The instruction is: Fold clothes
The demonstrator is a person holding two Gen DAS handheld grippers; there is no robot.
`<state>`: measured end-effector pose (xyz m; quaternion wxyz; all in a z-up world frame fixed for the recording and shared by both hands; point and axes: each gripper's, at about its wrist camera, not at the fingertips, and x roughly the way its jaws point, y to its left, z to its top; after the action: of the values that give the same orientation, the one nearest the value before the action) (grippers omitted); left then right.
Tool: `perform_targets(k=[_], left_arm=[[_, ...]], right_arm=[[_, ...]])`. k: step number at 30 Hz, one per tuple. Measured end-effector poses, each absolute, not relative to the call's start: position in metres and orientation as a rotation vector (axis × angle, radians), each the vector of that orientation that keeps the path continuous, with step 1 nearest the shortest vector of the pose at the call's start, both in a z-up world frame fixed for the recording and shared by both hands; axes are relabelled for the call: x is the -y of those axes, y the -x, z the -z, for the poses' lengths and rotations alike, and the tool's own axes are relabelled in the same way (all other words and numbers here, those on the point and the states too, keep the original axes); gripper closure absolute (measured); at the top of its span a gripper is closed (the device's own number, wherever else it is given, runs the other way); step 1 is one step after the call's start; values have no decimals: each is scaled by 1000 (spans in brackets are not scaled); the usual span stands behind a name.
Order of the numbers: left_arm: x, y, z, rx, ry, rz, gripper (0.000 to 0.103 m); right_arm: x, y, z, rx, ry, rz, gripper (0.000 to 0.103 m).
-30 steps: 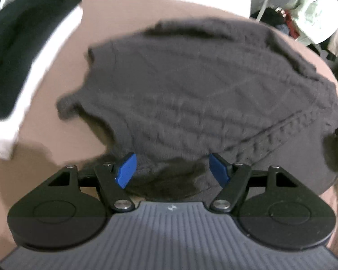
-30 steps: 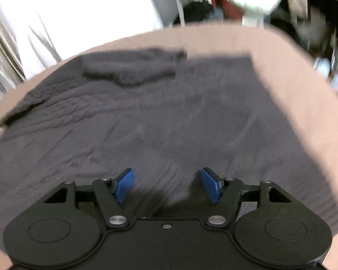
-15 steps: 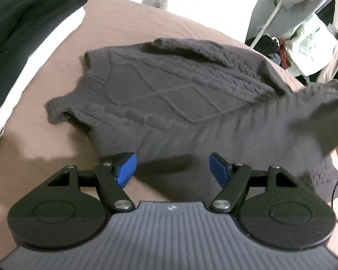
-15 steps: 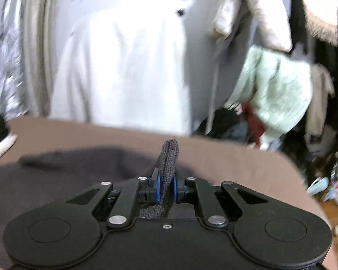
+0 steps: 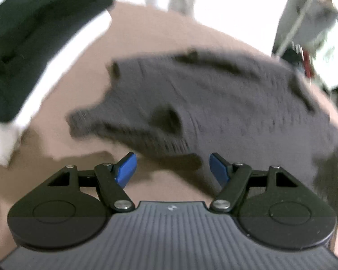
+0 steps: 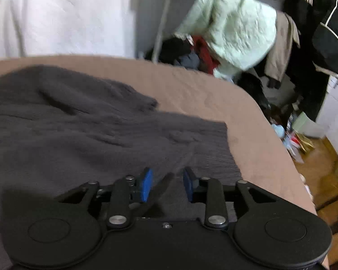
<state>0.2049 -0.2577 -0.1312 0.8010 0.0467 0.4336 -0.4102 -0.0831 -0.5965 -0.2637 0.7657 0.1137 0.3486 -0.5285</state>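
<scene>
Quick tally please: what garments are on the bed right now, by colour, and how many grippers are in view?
Grey sweater: 1, spread on the bed
Black folded garment: 1, on the white one
White folded garment: 1
Grippers: 2, left gripper and right gripper, both open and empty
Total: 3 garments, 2 grippers

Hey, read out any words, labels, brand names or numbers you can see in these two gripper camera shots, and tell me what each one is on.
No readable words or numbers in either view.
Left gripper body: one small pale mark, a logo shape, not letters.
Grey sweater: no tag or label showing; the left view is motion-blurred.
Packages on the floor: too small and blurred to read.
</scene>
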Motion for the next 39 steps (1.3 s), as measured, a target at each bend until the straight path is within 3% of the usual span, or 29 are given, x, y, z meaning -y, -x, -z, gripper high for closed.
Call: perform_targets(k=[3, 10, 14, 16, 17, 18, 20, 23, 26, 32, 39], left_arm=[[258, -221, 126, -825, -21, 915, 24], [290, -241, 164, -946, -3, 1095, 23], [299, -249, 174, -984, 41, 1117, 6], [301, -254, 179, -1001, 86, 1144, 5], [302, -251, 180, -1000, 60, 1169, 9], [303, -249, 182, -998, 33, 1193, 40], [302, -248, 184, -1010, 15, 1193, 79], [297, -252, 184, -1047, 34, 1131, 90], [289, -257, 181, -1064, 92, 1142, 93], [280, -261, 177, -1090, 164, 1184, 93], [289, -266, 197, -1208, 175, 1170, 87]], right_arm=[[571, 74, 254, -719, -310, 890, 58], [508, -1, 294, -779, -701, 185, 57], [483, -47, 305, -845, -629, 62, 52], [480, -62, 308, -845, -623, 52, 51], [480, -68, 309, -840, -627, 50, 51], [479, -74, 310, -836, -631, 49, 50], [476, -86, 310, -819, -627, 53, 51], [469, -97, 309, -813, -622, 73, 51], [464, -85, 304, -794, -619, 112, 51], [476, -53, 309, -755, -808, 60, 51], [469, -56, 298, -718, -838, -56, 48]])
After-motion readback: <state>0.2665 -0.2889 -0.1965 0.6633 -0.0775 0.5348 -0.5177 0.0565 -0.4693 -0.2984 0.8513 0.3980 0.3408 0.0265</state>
